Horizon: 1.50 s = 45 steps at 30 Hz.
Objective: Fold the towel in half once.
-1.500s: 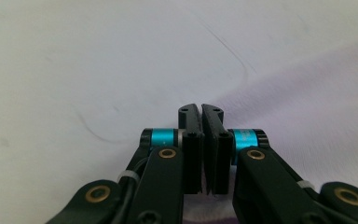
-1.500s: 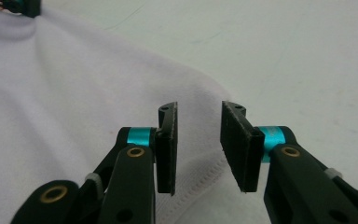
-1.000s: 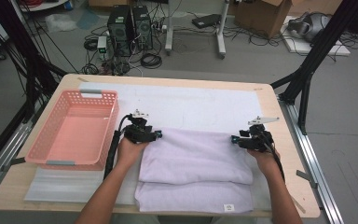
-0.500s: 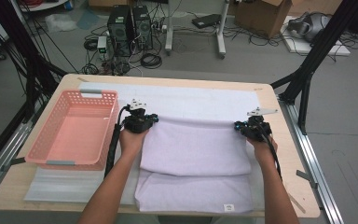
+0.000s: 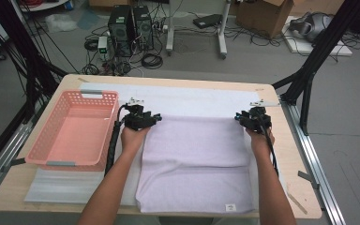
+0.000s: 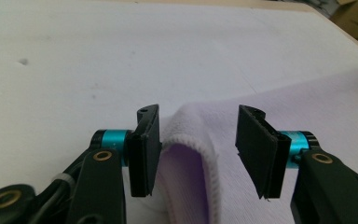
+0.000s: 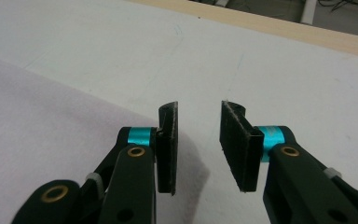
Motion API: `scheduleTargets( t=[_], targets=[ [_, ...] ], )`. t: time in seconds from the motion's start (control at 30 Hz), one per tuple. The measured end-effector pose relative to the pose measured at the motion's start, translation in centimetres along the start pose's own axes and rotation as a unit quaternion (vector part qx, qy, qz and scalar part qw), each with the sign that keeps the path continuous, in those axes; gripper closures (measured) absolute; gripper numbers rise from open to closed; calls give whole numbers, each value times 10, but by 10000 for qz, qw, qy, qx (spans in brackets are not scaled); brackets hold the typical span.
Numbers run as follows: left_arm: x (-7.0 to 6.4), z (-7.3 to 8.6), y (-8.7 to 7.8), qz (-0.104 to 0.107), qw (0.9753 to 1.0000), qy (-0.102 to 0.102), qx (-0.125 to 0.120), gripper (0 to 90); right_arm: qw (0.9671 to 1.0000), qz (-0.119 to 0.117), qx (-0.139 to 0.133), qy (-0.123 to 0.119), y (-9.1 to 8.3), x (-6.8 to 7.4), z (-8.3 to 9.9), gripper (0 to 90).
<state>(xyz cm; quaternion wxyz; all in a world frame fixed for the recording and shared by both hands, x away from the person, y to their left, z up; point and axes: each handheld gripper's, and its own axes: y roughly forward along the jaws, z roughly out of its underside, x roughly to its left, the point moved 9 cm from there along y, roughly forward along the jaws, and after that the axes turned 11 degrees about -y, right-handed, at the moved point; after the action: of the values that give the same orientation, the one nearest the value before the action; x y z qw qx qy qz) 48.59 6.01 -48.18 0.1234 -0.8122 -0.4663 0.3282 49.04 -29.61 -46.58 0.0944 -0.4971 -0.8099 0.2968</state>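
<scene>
A lavender towel (image 5: 194, 159) lies spread on the white mat (image 5: 192, 99), with a fold line across its middle. My left gripper (image 5: 143, 118) sits at the towel's far left corner and my right gripper (image 5: 253, 117) at its far right corner. In the left gripper view the left gripper (image 6: 198, 149) is open, and the hemmed towel corner (image 6: 193, 149) humps up loose between the jaws. In the right gripper view the right gripper (image 7: 198, 144) is open over bare mat, and the towel (image 7: 51, 112) ends beside its left jaw.
A pink plastic basket (image 5: 40, 143) stands at the table's left, close to my left forearm. The wooden table edge (image 5: 281, 140) runs just right of my right hand. Beyond the table, computer towers (image 5: 131, 23) and cables lie on the floor.
Both grippers have moved away from the person toward the far side, carrying the towel's upper edge with them. The towel now covers more of the mat.
</scene>
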Motion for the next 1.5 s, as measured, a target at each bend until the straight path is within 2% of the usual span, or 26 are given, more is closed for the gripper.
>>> scheduleTargets(
  t=[0.2,0.27,0.3,0.33,0.37,0.47,0.53,0.6,0.63,0.7,0.73,0.8,0.83,0.9,1.0,1.07,1.1,1.17,1.2,1.23,1.27,1.3,1.33,1.37,1.43,1.5],
  targets=[
    [4,21,4,-38,9988,-84,479,592,9985,-441,299,139,-7,7,17,616],
    [4,24,5,-86,9987,48,507,744,9958,-666,587,221,-2,13,28,629],
    [4,24,6,-103,9986,64,510,832,9937,-757,777,275,2,15,34,681],
    [4,23,6,-127,9988,77,468,852,9923,-848,869,243,5,17,38,814],
    [4,20,7,-175,9992,40,350,859,9926,-883,802,210,7,18,37,855],
    [9,13,9,-309,9994,-156,44,861,9978,-388,535,101,12,11,28,875],
    [12,9,12,-481,9986,-193,-101,860,9993,-122,294,211,15,7,23,875],
    [14,4,12,-580,9976,-219,-303,827,9996,151,146,213,18,2,21,871],
    [16,1,9,-638,9968,-242,-413,755,9993,273,123,221,19,0,21,849],
    [17,1,5,-513,9969,-488,-346,528,9985,323,39,446,19,-3,21,686],
    [16,1,3,-406,9977,-472,-275,495,9979,316,15,573,17,-5,21,646],
    [14,4,-1,-449,9986,-231,-145,481,9977,265,12,630,11,-8,20,597],
    [12,7,-2,-370,9991,-195,-44,471,9975,255,-12,658,7,-10,19,572],
    [9,13,-3,-285,9993,-166,170,449,9968,81,-31,795,-1,-9,17,556],
    [6,24,-4,-159,9988,-174,437,445,9977,-271,216,588,-11,1,18,548],
    [5,28,-5,-72,9990,-164,413,440,9960,-560,530,454,-16,12,24,531],
    [4,30,-7,7,9989,-181,430,458,9949,-652,645,412,-18,16,28,529],
    [0,34,-9,169,9978,-88,638,500,9952,-681,638,305,-22,23,33,528],
    [-3,37,-9,275,9967,4,758,622,9947,-717,658,334,-23,26,37,524],
    [-3,38,-9,201,9970,156,729,667,9939,-737,740,347,-23,28,43,528],
    [-4,39,-9,170,9967,142,783,746,9929,-765,852,336,-22,30,49,554],
    [-3,38,-9,141,9966,37,808,826,9918,-811,937,312,-20,33,55,627],
    [-3,37,-8,79,9970,41,764,839,9931,-744,886,209,-20,34,57,729],
    [-2,35,-6,22,9976,59,697,845,9930,-853,800,156,-21,36,57,835],
    [0,31,-4,-85,9987,-24,503,850,9938,-822,738,121,-18,35,55,849],
    [4,26,-1,-162,9991,-235,316,851,9962,-607,611,123,-13,27,53,854]
  ],
)
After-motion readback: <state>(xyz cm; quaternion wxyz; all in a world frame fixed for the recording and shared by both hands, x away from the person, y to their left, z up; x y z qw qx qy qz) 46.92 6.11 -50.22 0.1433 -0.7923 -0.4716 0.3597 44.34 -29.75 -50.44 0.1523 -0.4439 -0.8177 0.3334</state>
